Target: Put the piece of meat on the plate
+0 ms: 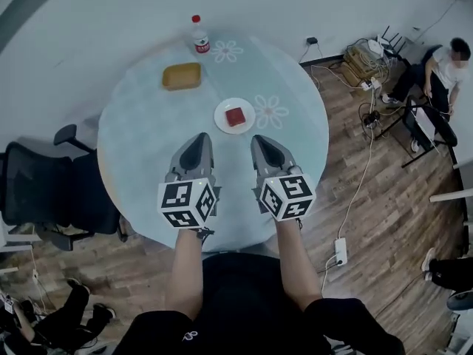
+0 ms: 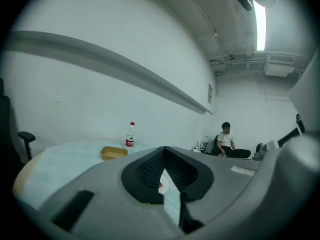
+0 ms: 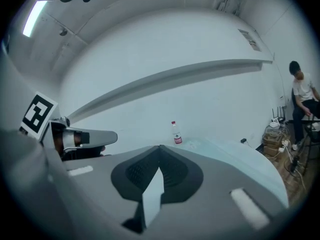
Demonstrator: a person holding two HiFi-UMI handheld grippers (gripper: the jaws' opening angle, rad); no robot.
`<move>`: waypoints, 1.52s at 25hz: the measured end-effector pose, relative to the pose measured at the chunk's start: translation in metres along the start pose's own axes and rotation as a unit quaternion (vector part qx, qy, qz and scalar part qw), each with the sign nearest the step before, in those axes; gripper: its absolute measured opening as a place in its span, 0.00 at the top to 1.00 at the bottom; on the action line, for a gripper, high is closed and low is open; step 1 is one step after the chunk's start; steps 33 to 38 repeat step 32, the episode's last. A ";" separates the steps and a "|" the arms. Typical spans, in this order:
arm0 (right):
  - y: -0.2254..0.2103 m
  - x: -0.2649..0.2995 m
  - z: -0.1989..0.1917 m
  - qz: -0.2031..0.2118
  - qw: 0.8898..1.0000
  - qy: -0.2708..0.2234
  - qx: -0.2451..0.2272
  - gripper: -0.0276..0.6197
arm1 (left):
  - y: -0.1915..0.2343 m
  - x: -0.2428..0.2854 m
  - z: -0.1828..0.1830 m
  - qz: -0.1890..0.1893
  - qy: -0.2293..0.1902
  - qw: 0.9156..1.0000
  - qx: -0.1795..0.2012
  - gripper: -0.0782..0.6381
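Note:
A red piece of meat (image 1: 236, 117) lies on a small white plate (image 1: 224, 111) near the middle of the round table (image 1: 133, 139). Both grippers hover above the table's near half, side by side, pointing toward the plate and short of it. My left gripper (image 1: 196, 148) has its jaws together with nothing between them. My right gripper (image 1: 266, 148) also looks shut and empty. In the left gripper view a sliver of the meat (image 2: 160, 185) and plate (image 2: 168, 183) shows through the slit below the closed tips (image 2: 164, 149). The right gripper view shows its tips (image 3: 160, 148) meeting.
A yellow dish (image 1: 182, 75) and a red-capped water bottle (image 1: 199, 35) stand at the table's far side. A black office chair (image 1: 44, 191) stands left of the table. Cables and a power strip (image 1: 341, 251) lie on the wooden floor at right, where a person (image 1: 443, 69) sits.

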State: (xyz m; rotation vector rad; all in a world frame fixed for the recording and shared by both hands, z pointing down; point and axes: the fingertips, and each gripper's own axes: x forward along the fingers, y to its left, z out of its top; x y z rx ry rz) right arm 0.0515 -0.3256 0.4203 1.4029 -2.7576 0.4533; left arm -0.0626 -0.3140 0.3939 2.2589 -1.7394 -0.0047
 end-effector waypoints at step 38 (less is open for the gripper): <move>0.003 0.007 -0.014 0.027 0.998 0.028 -0.042 0.95 | -0.021 -0.002 -0.031 0.010 0.035 0.999 0.035 0.90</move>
